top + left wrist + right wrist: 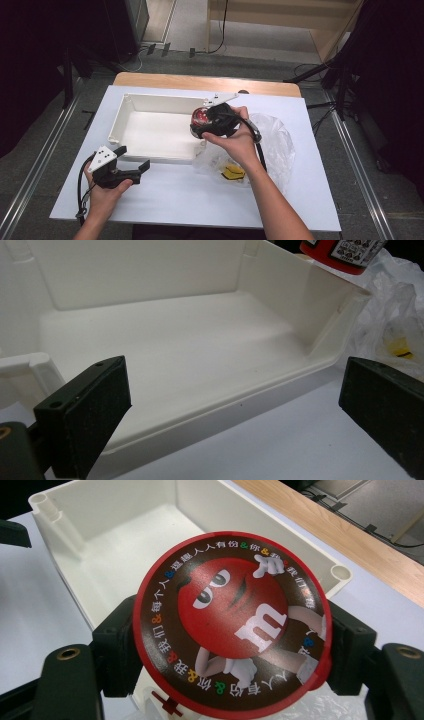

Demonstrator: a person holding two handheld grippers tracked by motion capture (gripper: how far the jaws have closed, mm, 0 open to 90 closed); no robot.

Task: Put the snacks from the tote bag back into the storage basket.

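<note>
The right tool (231, 645) pinches the round candy tub (231, 625) by its rigid sides over the white bin's (131, 107) right edge. Left tool (235, 410) spread. Tub likely light, slick.

The candy tub (232, 625) clamped in the right tool (200, 127) looked like glossy plastic, its printed lid smooth and faintly reflective. The pads (117, 652) pressing its sides were matt black, rubbery-looking. Just beyond that tool, the white bin (131, 111) was smooth moulded plastic with a soft sheen. Beneath the hand, the clear bag (277, 142) was thin crinkled film. The tabletop (200, 192) was matt white, edged with wood.
</note>
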